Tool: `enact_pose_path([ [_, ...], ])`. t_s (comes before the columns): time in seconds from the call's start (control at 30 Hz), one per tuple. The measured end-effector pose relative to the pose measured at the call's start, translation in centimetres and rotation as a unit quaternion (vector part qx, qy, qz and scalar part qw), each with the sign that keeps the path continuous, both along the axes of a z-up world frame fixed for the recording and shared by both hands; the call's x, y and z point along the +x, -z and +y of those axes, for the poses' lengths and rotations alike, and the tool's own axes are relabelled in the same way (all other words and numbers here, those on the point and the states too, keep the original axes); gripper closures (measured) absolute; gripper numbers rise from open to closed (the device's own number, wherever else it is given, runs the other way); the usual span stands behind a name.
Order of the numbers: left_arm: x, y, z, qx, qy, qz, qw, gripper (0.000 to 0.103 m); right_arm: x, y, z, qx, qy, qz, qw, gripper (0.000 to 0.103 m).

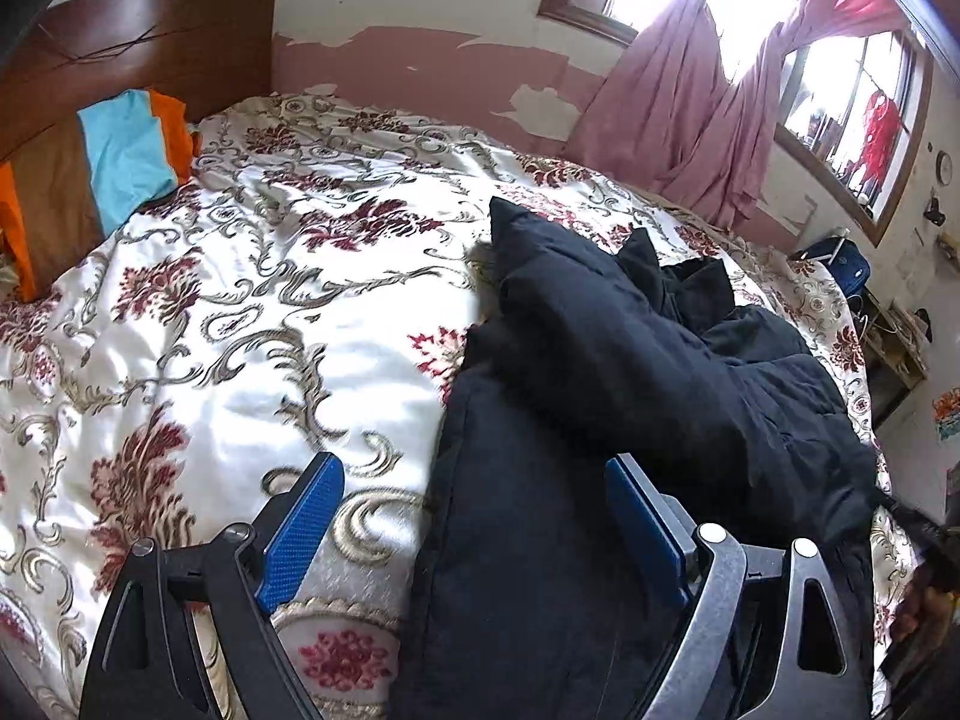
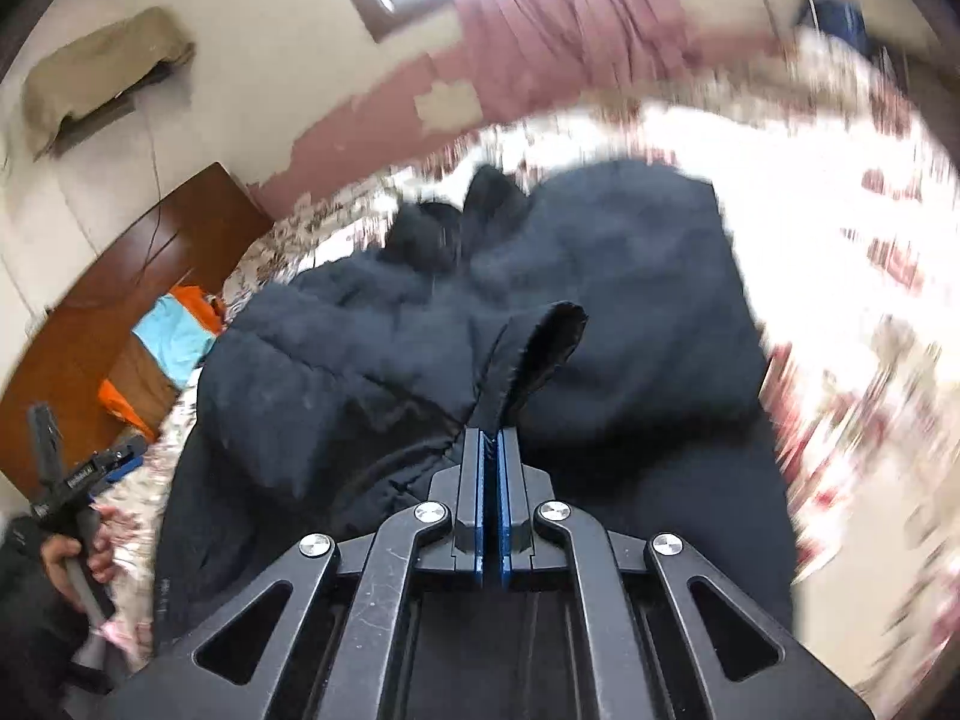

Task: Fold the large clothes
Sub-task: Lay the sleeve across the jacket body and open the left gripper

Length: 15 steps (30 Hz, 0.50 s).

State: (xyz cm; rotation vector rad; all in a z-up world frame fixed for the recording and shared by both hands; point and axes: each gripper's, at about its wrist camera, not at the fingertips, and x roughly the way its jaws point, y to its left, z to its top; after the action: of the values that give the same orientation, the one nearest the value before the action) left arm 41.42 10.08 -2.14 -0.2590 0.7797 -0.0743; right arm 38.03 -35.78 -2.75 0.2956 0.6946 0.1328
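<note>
A large dark navy padded jacket [image 1: 630, 372] lies on a bed with a white, red and gold floral cover [image 1: 252, 300]. My left gripper [image 1: 474, 480] is open, its blue pads wide apart; the jacket's left edge lies between them, not pinched. In the right wrist view the jacket [image 2: 372, 360] fills the middle. My right gripper [image 2: 492, 441] is shut on a fold of the jacket's edge, and a cuff-like flap [image 2: 540, 342] stands up just beyond the tips. The left gripper [image 2: 129, 459] shows at far left, held by a hand [image 2: 66, 558].
A brown wooden headboard [image 1: 138, 42] stands at the bed's far left, with orange and light blue cloth [image 1: 126, 150] against it. Pink curtains [image 1: 690, 96] hang by bright windows at the back right. A low shelf with clutter [image 1: 888, 336] is beyond the bed's right side.
</note>
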Motion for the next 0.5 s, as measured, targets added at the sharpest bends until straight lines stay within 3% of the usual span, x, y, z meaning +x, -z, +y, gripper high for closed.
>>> enact_pose_path([
  [0.13, 1.9, -0.3, -2.7, 0.009, 0.019, -0.016, 0.9996, 0.015, 0.3, -4.4, 0.2, -0.072, 0.024, -0.049, 0.996, 0.099],
  [0.23, 4.3, -0.4, -5.3, 0.030, 0.027, -0.024, 0.9989, 0.015, 1.6, -5.9, -1.0, -0.100, 0.054, -0.063, 0.992, 0.100],
  [0.33, 7.3, -0.1, -8.0, 0.048, 0.030, -0.025, 0.9981, 0.015, 3.3, -5.7, -2.2, -0.114, 0.072, -0.054, 0.989, 0.099],
  [0.5, 11.1, 1.5, -12.0, 0.084, 0.057, -0.006, 0.9948, 0.015, 6.4, -2.9, -2.5, -0.144, 0.083, -0.025, 0.986, 0.099],
])
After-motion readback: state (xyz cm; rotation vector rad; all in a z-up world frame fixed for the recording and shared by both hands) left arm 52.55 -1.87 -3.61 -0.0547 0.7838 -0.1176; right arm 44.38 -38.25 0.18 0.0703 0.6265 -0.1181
